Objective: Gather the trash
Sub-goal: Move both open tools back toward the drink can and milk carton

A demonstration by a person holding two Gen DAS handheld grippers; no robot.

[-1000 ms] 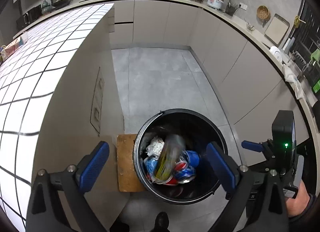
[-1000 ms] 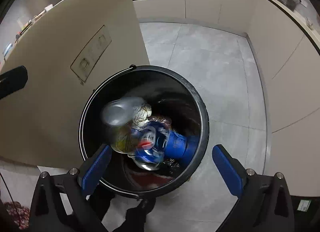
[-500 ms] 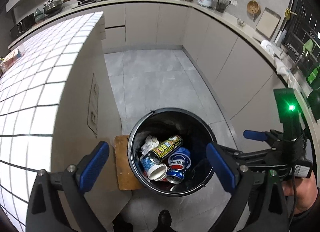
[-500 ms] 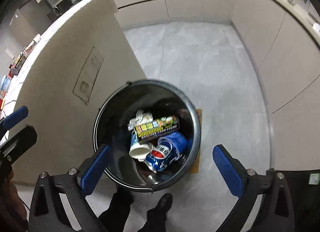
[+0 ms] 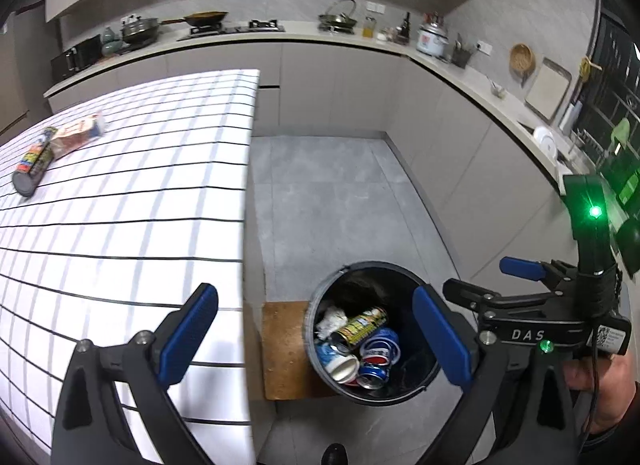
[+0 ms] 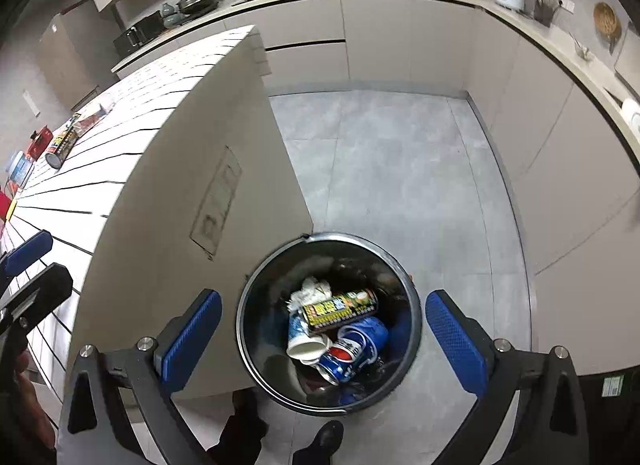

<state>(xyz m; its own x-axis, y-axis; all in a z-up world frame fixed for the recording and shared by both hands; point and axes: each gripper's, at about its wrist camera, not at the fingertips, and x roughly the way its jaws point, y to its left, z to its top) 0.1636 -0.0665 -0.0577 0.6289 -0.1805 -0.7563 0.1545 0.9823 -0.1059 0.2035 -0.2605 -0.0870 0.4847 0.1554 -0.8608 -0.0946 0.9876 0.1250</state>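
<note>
Left gripper (image 5: pixel 316 339) and right gripper (image 6: pixel 322 337): fingers spread wide, nothing grasped, both held above black bin (image 6: pixel 246 317) on floor beside island. Bin holds yellow can (image 6: pixel 340 307), blue cans, paper cup, crumpled tissue. Remaining trash seen on tiled tabletop (image 5: pixel 132 169): dark tube can (image 5: pixel 34 167) lying on side, touching flat snack packet (image 5: pixel 78 133), well apart from bin. Next step judged: return to tabletop. Can best approached across its width, fingers kept open until both sides flanked.
</note>
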